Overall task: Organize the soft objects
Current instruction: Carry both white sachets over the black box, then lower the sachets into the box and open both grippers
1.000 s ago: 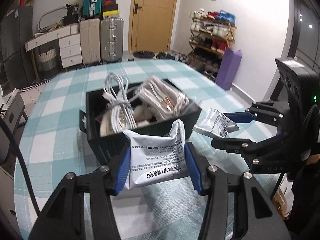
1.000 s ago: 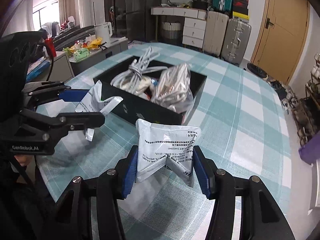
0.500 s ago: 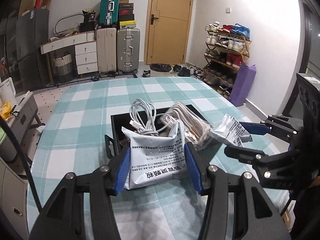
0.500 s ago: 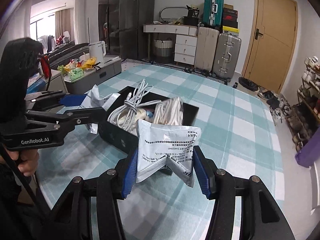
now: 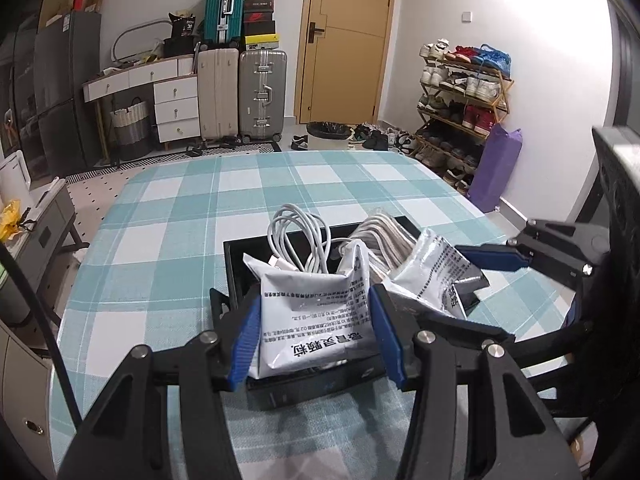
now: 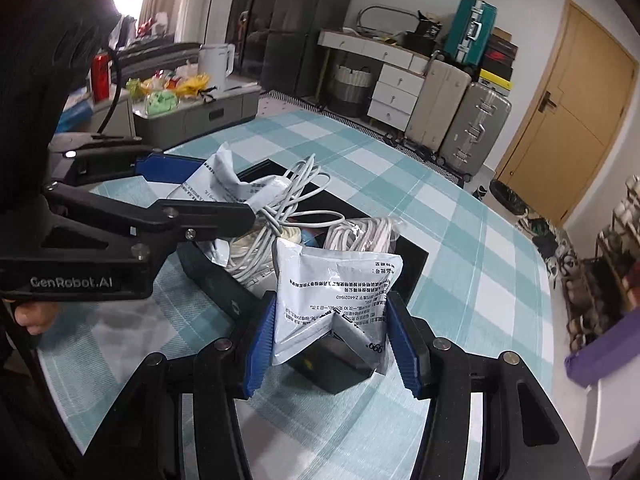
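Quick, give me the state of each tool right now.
Left tool: closed on a silver pouch, held over the black box.
Right tool: closed on another silver pouch, also at the box.

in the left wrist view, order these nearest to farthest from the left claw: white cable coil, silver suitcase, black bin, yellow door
1. black bin, directly under the left claw
2. white cable coil, inside the bin, just ahead
3. silver suitcase, far across the room, left of centre
4. yellow door, back wall, behind the suitcase
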`<state>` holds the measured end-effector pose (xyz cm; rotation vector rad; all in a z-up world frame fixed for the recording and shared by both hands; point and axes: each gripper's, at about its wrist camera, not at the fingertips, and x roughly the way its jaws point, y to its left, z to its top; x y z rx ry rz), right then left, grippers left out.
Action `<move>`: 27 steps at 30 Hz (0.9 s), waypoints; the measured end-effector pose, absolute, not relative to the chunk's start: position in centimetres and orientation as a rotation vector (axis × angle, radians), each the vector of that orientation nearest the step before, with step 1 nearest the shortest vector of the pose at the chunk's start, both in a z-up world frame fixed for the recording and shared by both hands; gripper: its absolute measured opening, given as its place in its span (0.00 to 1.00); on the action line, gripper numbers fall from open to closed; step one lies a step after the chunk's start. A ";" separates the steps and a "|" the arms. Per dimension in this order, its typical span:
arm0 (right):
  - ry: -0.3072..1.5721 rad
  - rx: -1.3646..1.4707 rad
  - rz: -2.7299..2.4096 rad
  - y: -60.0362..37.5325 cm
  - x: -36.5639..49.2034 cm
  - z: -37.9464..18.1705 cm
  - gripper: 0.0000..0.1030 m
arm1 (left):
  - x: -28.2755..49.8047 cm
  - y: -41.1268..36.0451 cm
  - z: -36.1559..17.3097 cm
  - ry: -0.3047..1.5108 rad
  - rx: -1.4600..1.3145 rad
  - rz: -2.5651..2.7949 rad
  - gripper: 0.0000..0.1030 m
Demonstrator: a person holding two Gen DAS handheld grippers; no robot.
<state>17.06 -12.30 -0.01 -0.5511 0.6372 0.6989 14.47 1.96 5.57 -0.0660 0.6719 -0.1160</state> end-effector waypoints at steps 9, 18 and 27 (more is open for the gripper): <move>0.659 -0.643 0.743 -10.7 19.4 -0.9 0.52 | 16.4 2.2 4.9 0.693 -0.078 -0.124 0.50; 0.653 -0.708 0.764 -9.3 20.7 -1.7 0.52 | 17.0 1.7 4.6 0.692 -0.061 -0.142 0.51; 0.607 -0.722 0.743 -10.0 20.4 -1.2 0.73 | 17.2 1.5 4.3 0.710 -0.061 -0.147 0.53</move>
